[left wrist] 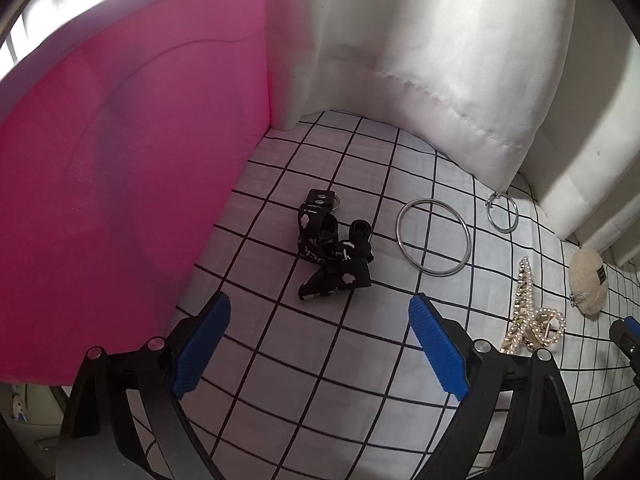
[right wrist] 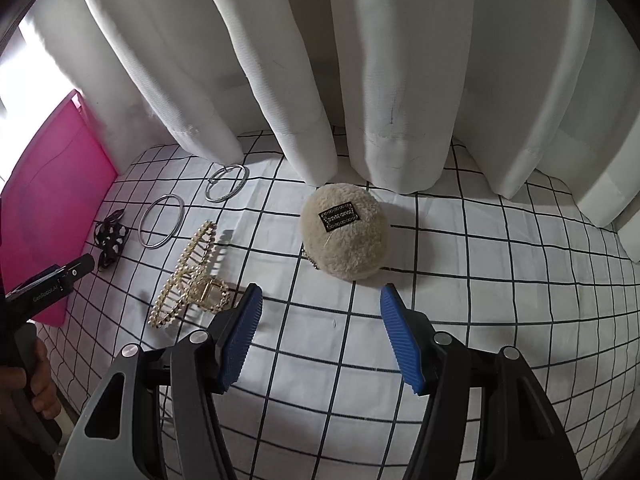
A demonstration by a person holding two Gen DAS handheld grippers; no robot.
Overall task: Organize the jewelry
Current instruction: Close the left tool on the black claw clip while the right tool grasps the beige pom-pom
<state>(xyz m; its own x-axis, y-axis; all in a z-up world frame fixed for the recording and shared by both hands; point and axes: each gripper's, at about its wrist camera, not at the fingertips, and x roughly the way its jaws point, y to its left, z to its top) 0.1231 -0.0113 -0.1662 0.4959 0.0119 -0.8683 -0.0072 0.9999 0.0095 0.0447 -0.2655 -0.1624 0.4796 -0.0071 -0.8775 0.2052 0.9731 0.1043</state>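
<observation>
**A bedroom corner at home, by the look of it**

We're looking down on a soft surface under a white sheet with a black grid (right wrist: pixel 460 280), slightly rumpled, giving like a bed or padded bench. Behind it, white curtains (right wrist: pixel 304 60) hang in heavy folds, their stitched hems resting on the fabric, daylight glowing at the left edge. A pink panel (left wrist: pixel 120 180) stands upright on the left. And the clutter is pure household: a pearl hair claw (right wrist: pixel 192 280), two metal bangles (right wrist: pixel 161 221), a fluffy cream pompom (right wrist: pixel 344 236), a black printed strap (left wrist: pixel 332 256). Domestic stuff, a lived-in private room.
</observation>
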